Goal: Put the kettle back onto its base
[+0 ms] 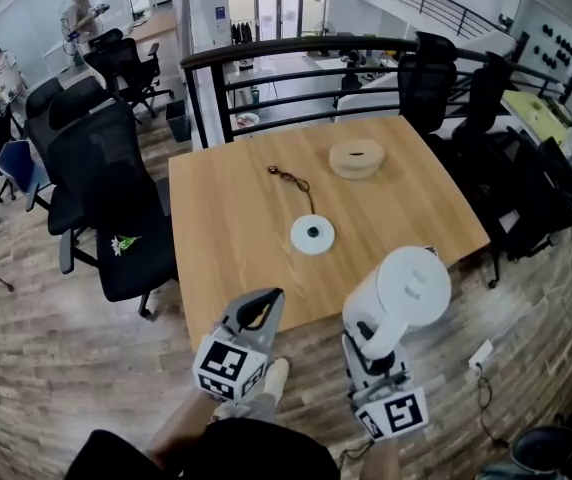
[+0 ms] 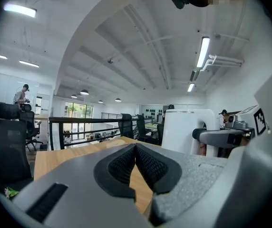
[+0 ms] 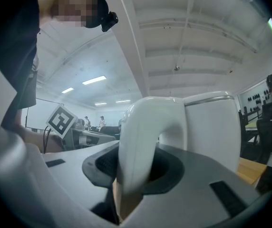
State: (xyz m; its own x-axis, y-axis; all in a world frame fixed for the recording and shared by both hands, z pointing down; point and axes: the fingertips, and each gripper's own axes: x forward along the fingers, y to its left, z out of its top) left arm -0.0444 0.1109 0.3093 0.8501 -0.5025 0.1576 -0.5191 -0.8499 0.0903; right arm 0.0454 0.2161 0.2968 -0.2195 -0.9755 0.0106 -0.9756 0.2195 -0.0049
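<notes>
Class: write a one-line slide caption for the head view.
Right gripper holds the white kettle by its handle; the round base lies bare on the table; left gripper shut.

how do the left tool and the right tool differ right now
The right tool is clamped on the handle of the white kettle; the left tool holds nothing. The left tool's jaws are shut together, while the right tool's stand apart around the handle. Both point toward the wooden table from its near edge and carry a marker cube.

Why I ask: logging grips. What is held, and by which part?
The right gripper holds the white kettle by its handle; the left gripper is shut and empty.
</notes>
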